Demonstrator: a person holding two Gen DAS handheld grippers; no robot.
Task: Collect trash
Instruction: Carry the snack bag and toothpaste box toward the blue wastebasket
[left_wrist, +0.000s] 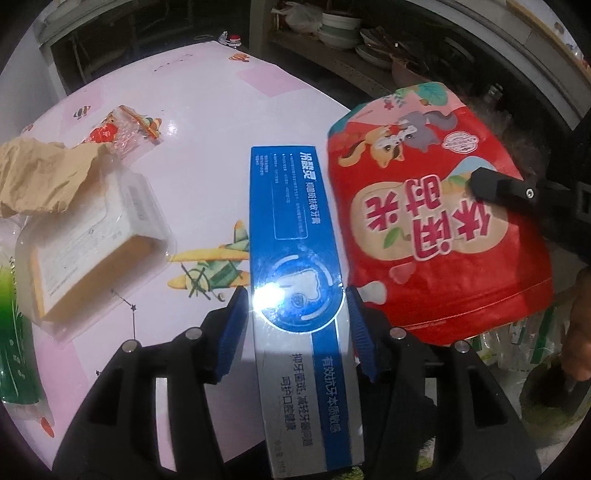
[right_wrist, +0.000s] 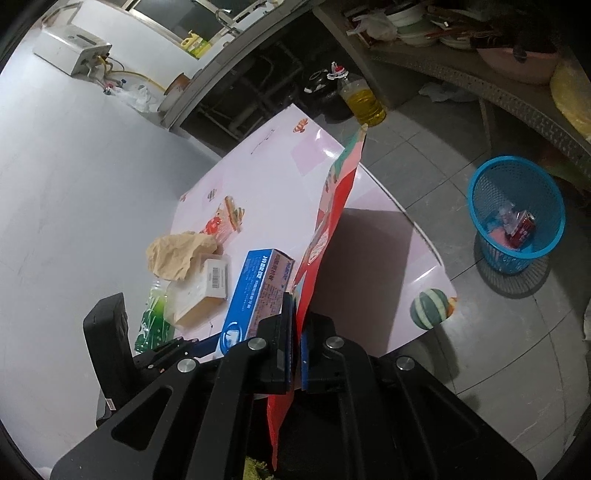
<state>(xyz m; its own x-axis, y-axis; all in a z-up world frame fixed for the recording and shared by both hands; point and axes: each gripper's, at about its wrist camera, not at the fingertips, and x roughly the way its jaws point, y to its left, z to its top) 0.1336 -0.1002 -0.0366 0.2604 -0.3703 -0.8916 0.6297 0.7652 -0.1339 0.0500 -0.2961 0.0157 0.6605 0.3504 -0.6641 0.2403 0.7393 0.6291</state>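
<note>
Toothpaste box first: the long blue-and-white cardboard toothpaste box (left_wrist: 295, 258) lies between the blue pads of my left gripper (left_wrist: 295, 325), jaws about half open around it, a sliver of gap on the left side, so I would not call it gripped. My right gripper (right_wrist: 295, 354) is pinched tight on the edge of the flat red foil snack bag (left_wrist: 436, 206), holding it up on edge above the pink cartoon-printed tabletop (left_wrist: 192, 122).

Just past the box sits a clear plastic clamshell with a pale yellow block inside (left_wrist: 92, 247), a crumpled brown paper wrapper (left_wrist: 40, 177) resting on its far end, and beyond that a small clear cellophane wrapper with a red label (left_wrist: 122, 129). A green-printed plastic wrapper (left_wrist: 14, 332) lies at the near left edge.

Well apart, on the grey floor tiles, stands the round blue plastic mesh basket (right_wrist: 517, 192) with a few scraps already inside. I judge the job early: some pieces binned, the bag in hand, and five more things left on the table.
</note>
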